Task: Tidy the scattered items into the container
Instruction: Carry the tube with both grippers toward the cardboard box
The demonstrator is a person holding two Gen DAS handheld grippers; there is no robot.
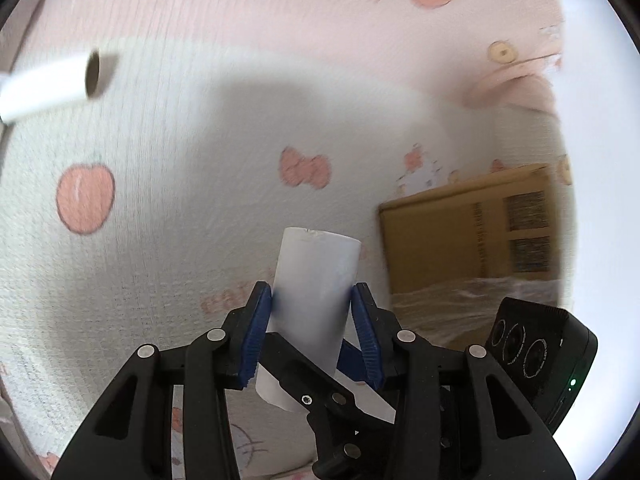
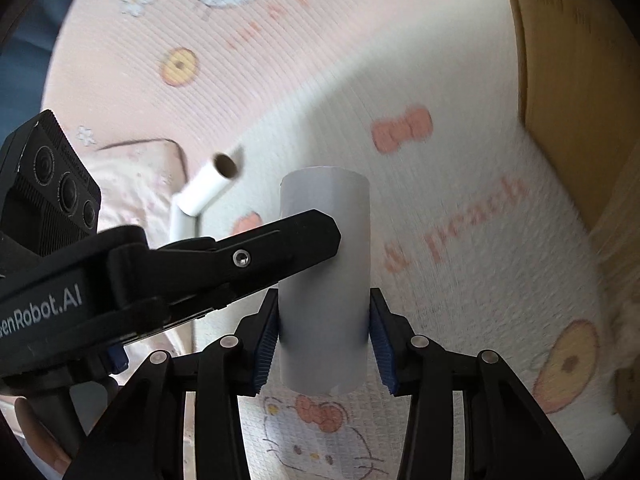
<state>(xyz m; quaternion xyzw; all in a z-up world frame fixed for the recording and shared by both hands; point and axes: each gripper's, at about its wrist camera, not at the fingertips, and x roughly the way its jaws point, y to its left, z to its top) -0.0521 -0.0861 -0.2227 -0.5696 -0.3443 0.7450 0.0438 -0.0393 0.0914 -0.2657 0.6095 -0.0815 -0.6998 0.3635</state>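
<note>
Blue-padded black fingers of both grippers, each clamped on a white cardboard tube

Left gripper [image 1: 312,312] grasps one white cardboard tube [image 1: 316,280] endwise; right gripper [image 2: 324,340] grasps another white tube [image 2: 324,280], the left gripper's black finger [image 2: 280,248] crossing it. A third white tube [image 2: 208,184] lies on the pink cartoon-print mat [image 2: 460,220]; a brown cardboard box [image 1: 472,232] stands near

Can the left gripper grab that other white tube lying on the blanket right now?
Probably not yet. The left gripper is already clamped on a white tube, so it has no room. The loose tube lies uncovered on the blanket, so it could be reached after unloading.
</note>
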